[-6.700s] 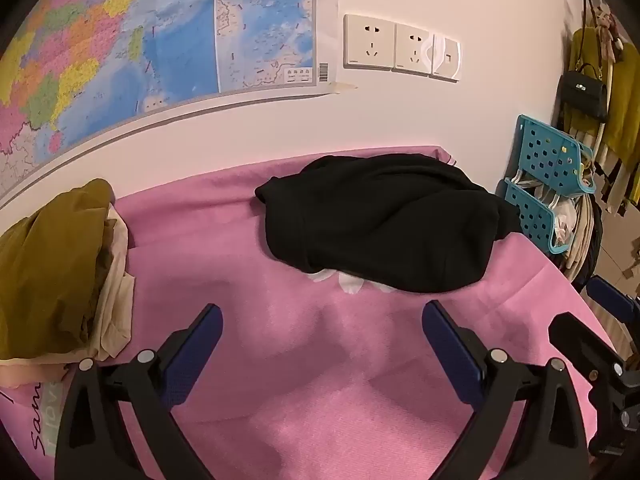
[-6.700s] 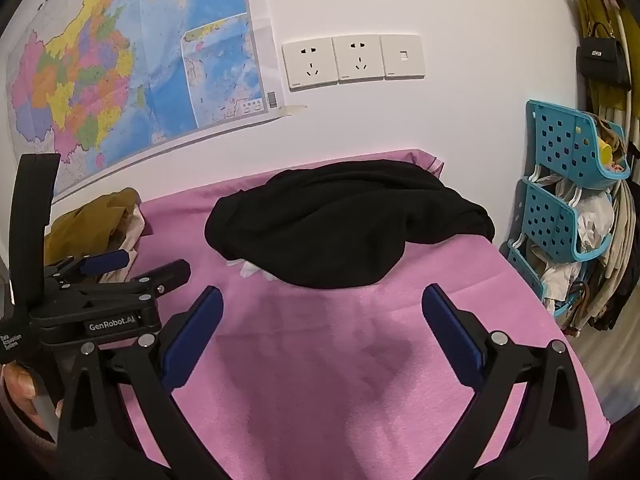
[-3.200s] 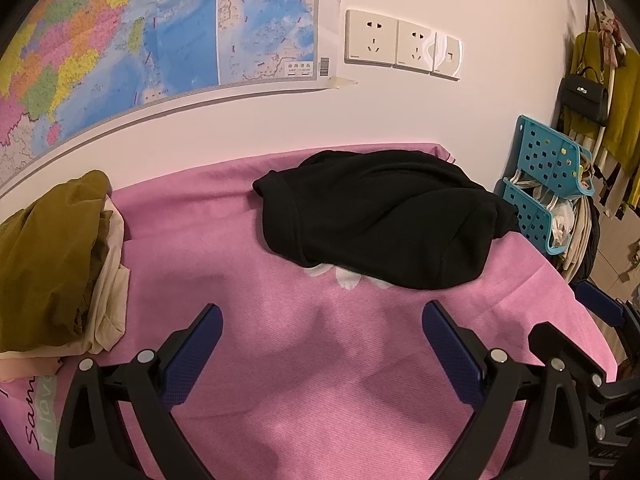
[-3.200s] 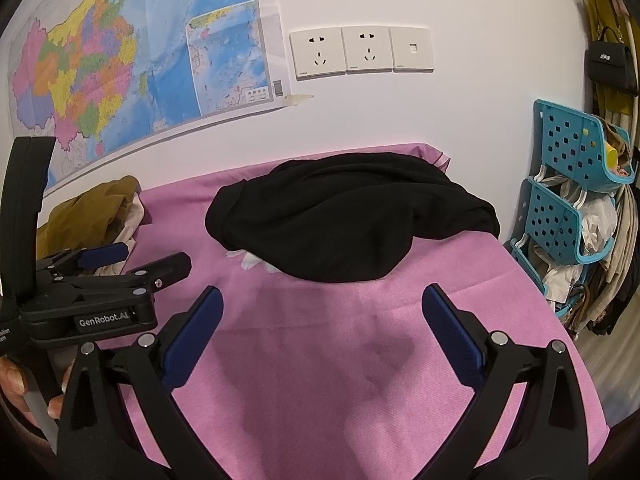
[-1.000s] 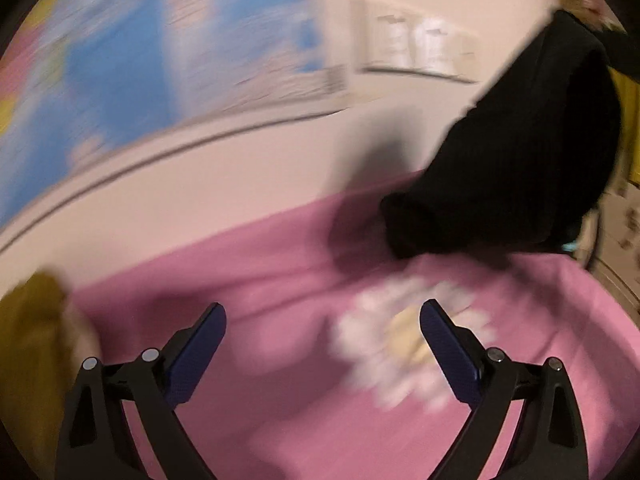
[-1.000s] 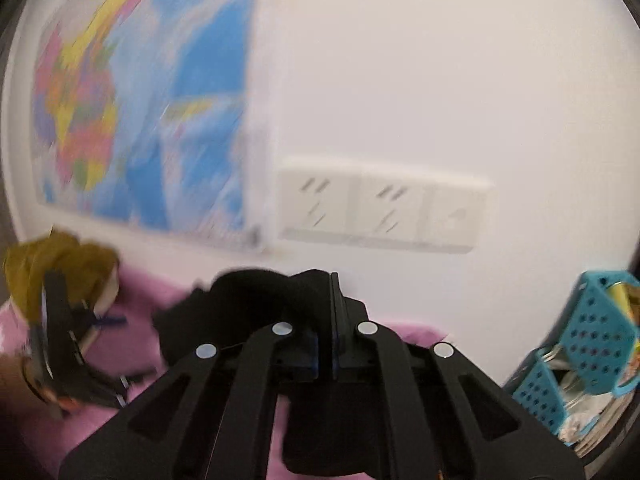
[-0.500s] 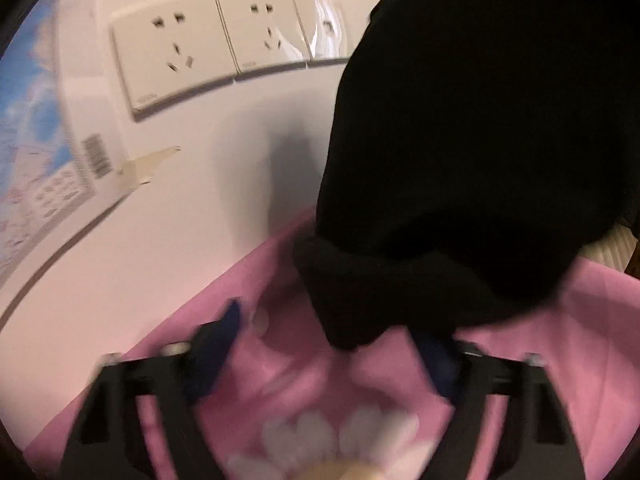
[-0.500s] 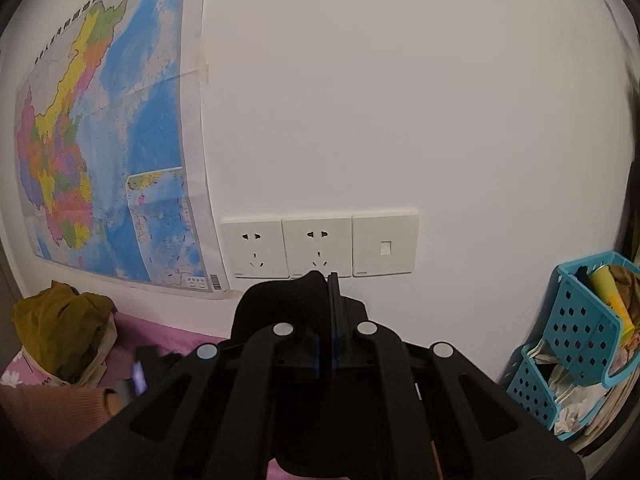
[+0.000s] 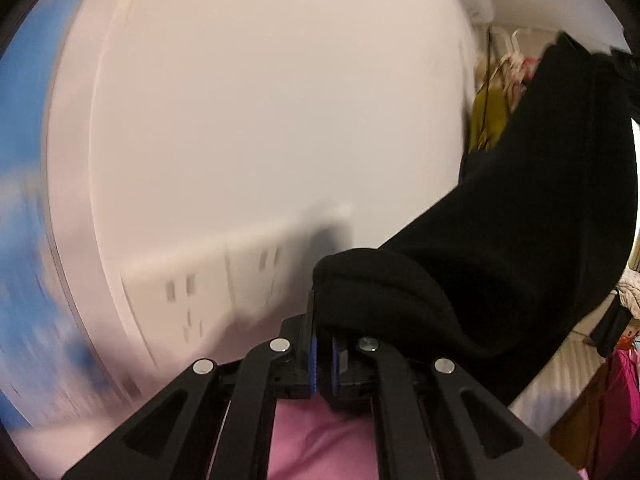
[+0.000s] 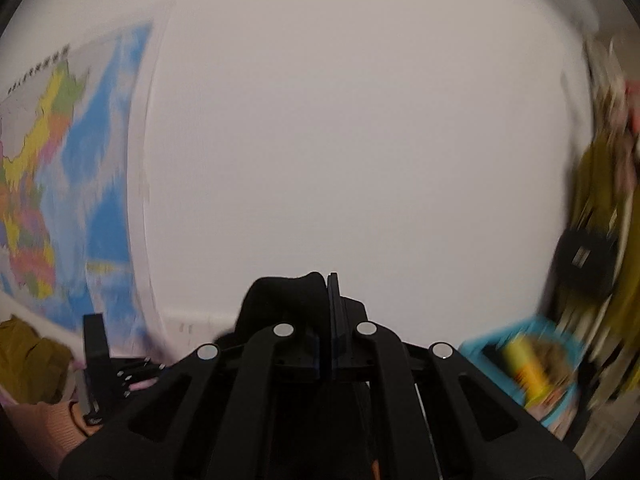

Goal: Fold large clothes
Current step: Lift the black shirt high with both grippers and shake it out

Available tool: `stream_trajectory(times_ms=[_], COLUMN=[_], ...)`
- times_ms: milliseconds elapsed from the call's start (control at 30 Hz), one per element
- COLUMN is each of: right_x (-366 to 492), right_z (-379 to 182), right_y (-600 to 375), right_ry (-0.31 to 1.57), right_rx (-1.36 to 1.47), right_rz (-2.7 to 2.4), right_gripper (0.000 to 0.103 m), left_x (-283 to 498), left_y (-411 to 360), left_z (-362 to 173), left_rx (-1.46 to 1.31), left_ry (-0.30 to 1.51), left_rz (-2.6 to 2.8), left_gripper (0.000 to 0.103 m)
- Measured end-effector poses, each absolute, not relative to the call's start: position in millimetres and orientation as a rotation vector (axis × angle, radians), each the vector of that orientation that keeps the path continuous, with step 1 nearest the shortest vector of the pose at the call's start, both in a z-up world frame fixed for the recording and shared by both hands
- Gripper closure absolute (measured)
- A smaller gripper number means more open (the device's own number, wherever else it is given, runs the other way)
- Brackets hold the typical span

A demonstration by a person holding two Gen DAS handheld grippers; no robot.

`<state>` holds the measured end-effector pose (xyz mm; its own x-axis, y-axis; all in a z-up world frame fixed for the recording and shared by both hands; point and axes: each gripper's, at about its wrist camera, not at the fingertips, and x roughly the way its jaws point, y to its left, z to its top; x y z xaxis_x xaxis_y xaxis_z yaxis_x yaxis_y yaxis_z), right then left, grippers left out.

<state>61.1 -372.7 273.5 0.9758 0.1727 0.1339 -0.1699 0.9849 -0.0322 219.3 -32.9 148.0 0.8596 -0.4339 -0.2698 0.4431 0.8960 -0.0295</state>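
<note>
The black garment (image 9: 520,240) hangs in the air, stretched up to the right in the left wrist view. My left gripper (image 9: 323,356) is shut on its thick rolled edge, with cloth bulging over the fingertips. The pink bed cover (image 9: 320,440) shows just below the fingers. In the right wrist view my right gripper (image 10: 329,320) is shut on another bunch of the black garment (image 10: 280,304), raised against the white wall. The left gripper's body (image 10: 96,360) and a person's hand (image 10: 48,428) sit at the lower left there. Both views are motion-blurred.
A coloured wall map (image 10: 60,184) and a row of sockets (image 9: 224,280) are on the wall ahead. An olive clothes pile (image 10: 28,364) lies at the left. A blue basket rack (image 10: 532,364), a black bag (image 10: 584,264) and hanging clothes stand at the right.
The left gripper's jaws closed on the black garment's edge. Both grippers rose and tilted upward, lifting the garment off the pink bed; the wall now fills both views.
</note>
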Motion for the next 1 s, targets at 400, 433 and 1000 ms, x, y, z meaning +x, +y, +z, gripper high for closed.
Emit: stream_trajectory(times_ms=[400, 433, 1000], right_x=[-146.2, -164.7, -103.9], right_z=[341.5, 336.5, 235.4], right_y=[-367.3, -364.3, -267.3], right_ry=[-0.436, -0.447, -0.075], right_rx=[-0.096, -0.098, 0.004], right_rz=[0.228, 0.260, 0.832], right_gripper=[0.100, 0.100, 0.100], left_x=[-7.5, -24.5, -169.3], left_y=[88.1, 72.4, 128.6], left_z=[292.0, 302.5, 225.0], left_rx=[-0.095, -0.093, 0.054], left_ry=[-0.109, -0.132, 0.211], left_rz=[-0.362, -0.354, 0.112], left_gripper=[0.099, 0.099, 0.098])
